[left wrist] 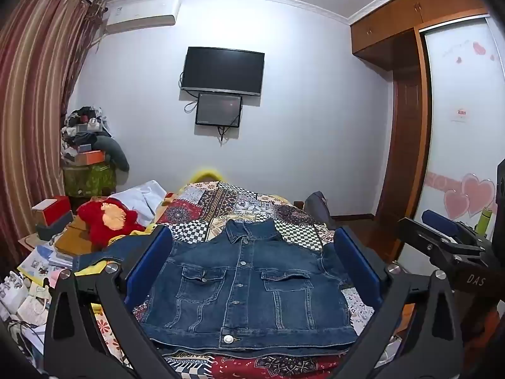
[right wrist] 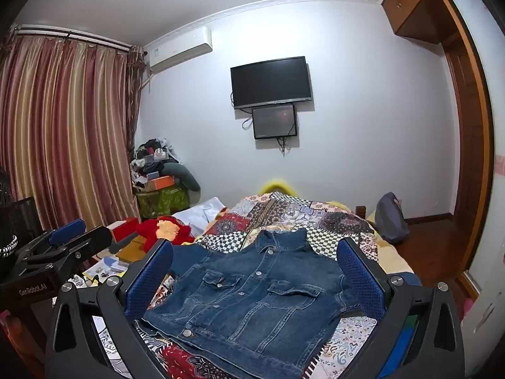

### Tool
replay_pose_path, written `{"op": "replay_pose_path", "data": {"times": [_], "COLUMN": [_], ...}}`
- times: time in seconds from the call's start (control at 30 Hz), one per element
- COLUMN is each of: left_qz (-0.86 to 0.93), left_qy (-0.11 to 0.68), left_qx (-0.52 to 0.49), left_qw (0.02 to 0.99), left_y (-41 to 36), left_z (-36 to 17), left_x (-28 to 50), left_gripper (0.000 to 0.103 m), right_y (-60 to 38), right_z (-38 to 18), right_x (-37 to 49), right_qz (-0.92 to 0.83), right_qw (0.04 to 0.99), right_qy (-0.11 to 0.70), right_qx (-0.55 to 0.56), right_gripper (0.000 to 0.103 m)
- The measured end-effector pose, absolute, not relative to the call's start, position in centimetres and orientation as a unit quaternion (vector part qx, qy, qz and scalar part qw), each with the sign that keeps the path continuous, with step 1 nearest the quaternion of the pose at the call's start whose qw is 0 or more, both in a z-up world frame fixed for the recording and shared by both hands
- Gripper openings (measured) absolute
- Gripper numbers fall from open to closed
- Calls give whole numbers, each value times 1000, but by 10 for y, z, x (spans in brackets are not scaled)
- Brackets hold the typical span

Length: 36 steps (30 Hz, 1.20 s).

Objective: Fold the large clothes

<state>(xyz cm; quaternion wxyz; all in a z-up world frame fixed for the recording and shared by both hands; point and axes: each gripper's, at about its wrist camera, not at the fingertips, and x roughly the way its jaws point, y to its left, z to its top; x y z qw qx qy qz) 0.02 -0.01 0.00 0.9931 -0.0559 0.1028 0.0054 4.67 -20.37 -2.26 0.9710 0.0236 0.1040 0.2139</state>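
Observation:
A dark blue denim jacket (left wrist: pixel 249 287) lies face up on the patchwork bedspread (left wrist: pixel 240 208), buttoned, collar at the far end. It looks folded into a compact rectangle with the sleeves tucked out of sight. It also shows in the right wrist view (right wrist: pixel 252 303). My left gripper (left wrist: pixel 252 262) is open and empty, its blue-padded fingers (left wrist: pixel 151 259) held wide above the jacket. My right gripper (right wrist: pixel 255 271) is open and empty too, above the jacket. The right gripper also shows in the left wrist view (left wrist: pixel 448 240), and the left gripper in the right wrist view (right wrist: pixel 63 240).
A red plush toy (left wrist: pixel 107 218) and papers and boxes (left wrist: pixel 47 259) crowd the bed's left side. A dark bag (right wrist: pixel 391 218) leans at the bed's far right. A wardrobe (left wrist: pixel 407 120) stands on the right, curtains (right wrist: pixel 63 132) on the left.

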Motion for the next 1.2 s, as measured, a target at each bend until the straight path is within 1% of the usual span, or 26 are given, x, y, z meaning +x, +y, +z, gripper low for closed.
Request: {"op": "replay_pose_path", "data": {"times": [1.2], "left_qz": [3], "left_qy": [105], "left_qx": [-46], "left_qw": [993], "left_y": [0], "left_z": [-3], "left_x": [6], "left_gripper": [103], "right_y": [-203], "right_z": [-21], "right_x": [48], "right_qz": [215], "right_qw": [970], "right_qy": [108], "right_qx": [23], "right_gripper": [103]}}
